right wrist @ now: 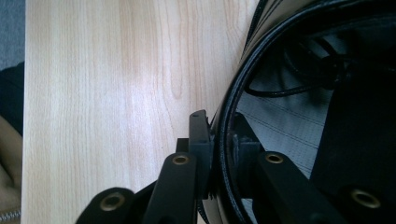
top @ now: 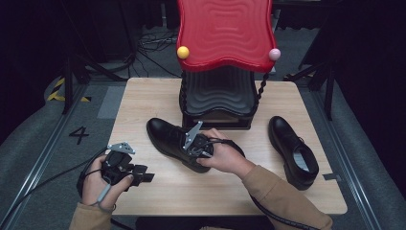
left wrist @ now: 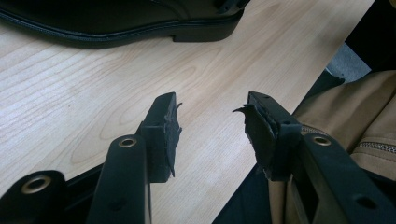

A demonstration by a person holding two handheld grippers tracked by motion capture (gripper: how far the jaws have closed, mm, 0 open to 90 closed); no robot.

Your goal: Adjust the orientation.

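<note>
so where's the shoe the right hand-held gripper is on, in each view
high view: shoe at table centre, in front of the red stand.
left gripper view: its sole and heel run along the top edge.
right gripper view: its collar rim curves up the right, jaws pinching it.
shared landmark: the light wooden table.

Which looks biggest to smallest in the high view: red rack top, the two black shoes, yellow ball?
1. Red rack top, largest by far, though it also sits nearest the camera.
2. Left shoe and right shoe: alike; the right gripper covers part of the left one, so no ranking.
3. Yellow ball, smallest.
</note>
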